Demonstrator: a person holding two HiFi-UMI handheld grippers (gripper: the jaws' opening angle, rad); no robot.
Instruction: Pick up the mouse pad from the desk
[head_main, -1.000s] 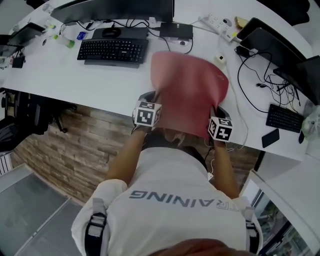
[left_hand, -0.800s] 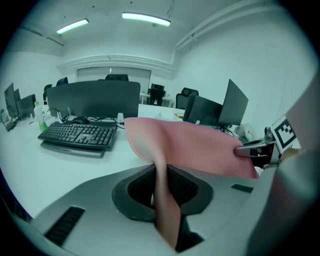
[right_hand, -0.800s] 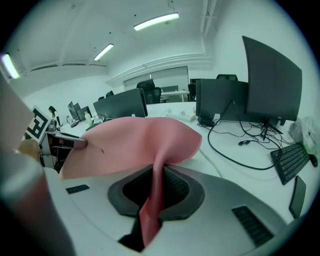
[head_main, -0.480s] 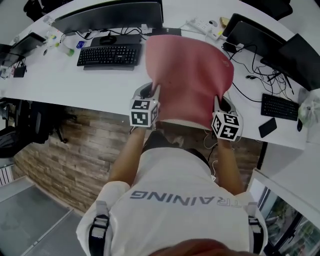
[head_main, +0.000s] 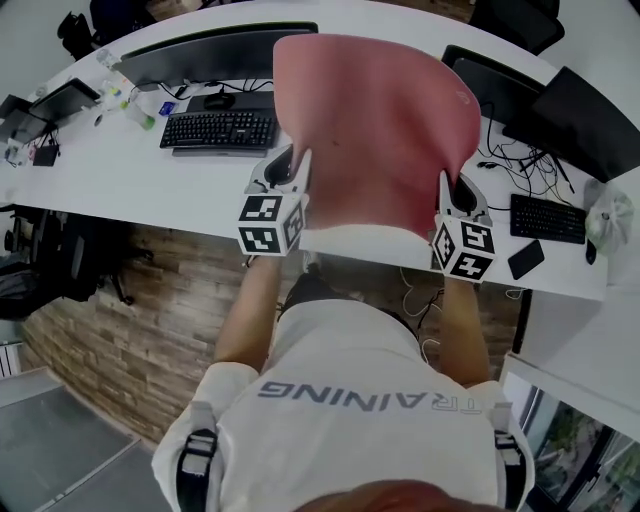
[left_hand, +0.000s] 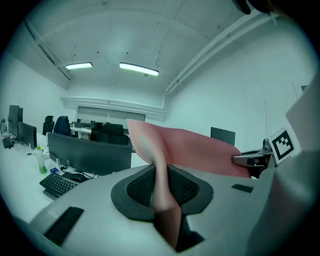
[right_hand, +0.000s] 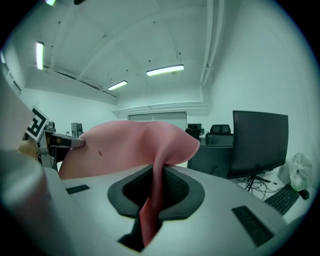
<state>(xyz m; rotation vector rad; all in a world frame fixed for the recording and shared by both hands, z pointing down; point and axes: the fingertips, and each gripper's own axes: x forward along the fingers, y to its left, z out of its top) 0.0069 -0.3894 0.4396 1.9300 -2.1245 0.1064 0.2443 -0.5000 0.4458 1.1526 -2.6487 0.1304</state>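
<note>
The pink mouse pad (head_main: 375, 130) hangs in the air above the white desk (head_main: 130, 170), stretched between both grippers. My left gripper (head_main: 300, 165) is shut on its near left edge, and the pad (left_hand: 162, 185) is pinched between the jaws in the left gripper view. My right gripper (head_main: 445, 185) is shut on the near right edge; the right gripper view shows the pad (right_hand: 155, 200) clamped there and curling up beyond the jaws. The pad hides the desk under it.
A black keyboard (head_main: 220, 130) and mouse (head_main: 217, 100) lie left of the pad below a monitor (head_main: 200, 55). Right of it are dark monitors (head_main: 590, 120), cables (head_main: 525, 165), a small keyboard (head_main: 547, 218) and a phone (head_main: 526, 259). A green bottle (head_main: 140, 112) stands at far left.
Both grippers have risen with the mouse pad held between them. The pad has lifted off the desk and now spreads wider and flatter in the head view.
</note>
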